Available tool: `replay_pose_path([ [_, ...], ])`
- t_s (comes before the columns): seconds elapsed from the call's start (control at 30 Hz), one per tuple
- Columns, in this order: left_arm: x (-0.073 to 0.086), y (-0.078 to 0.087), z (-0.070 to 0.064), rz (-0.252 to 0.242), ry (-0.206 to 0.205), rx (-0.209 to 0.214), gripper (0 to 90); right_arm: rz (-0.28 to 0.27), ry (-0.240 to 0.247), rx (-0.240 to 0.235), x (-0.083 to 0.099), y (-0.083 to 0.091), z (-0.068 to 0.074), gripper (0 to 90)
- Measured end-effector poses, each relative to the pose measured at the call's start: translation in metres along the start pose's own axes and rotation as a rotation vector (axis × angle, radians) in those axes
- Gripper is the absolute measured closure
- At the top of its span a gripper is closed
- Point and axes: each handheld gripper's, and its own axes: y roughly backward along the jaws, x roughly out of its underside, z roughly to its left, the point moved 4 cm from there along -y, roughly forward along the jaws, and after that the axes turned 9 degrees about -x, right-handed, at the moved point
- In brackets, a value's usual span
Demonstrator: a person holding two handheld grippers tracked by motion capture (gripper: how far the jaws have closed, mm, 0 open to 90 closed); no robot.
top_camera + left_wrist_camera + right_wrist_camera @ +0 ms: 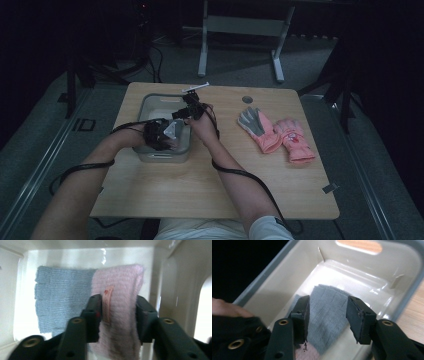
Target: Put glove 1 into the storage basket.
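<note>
Label shows on claw-gripped pink glove

Knit glove, pink cuff, grey fingers, flat in bin

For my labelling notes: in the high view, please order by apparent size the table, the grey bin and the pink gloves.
1. Table, by far the largest.
2. Grey bin.
3. Pink gloves, taken as a pair; close to the bin's size, so this order is uncertain.

Pink ski gloves on table
</note>
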Motion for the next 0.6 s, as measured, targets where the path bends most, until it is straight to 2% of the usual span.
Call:
replay_pose_path([
  [0.07,-0.002,0.003,0.000,0.013,-0.005,-0.029,56.3,-0.012,-0.001,-0.016,0.000,0.008,0.001,52.0],
  [0.2,-0.003,0.010,0.006,0.023,0.013,-0.043,48.0,-0.038,-0.007,-0.043,0.000,0.020,0.003,50.2],
  [0.27,-0.002,0.020,0.012,0.020,0.040,-0.058,47.8,-0.060,0.006,-0.047,0.002,0.032,0.006,49.4],
  [0.33,-0.003,0.028,0.014,-0.010,0.075,-0.057,47.9,-0.069,0.012,-0.050,0.004,0.040,0.006,50.3],
  [0.47,-0.005,0.041,0.016,-0.009,0.097,-0.081,47.8,-0.086,0.026,-0.052,0.008,0.055,0.006,50.4],
  [0.6,-0.014,0.055,0.013,-0.052,0.157,-0.066,47.9,-0.103,0.029,-0.066,0.015,0.069,0.006,50.6],
])
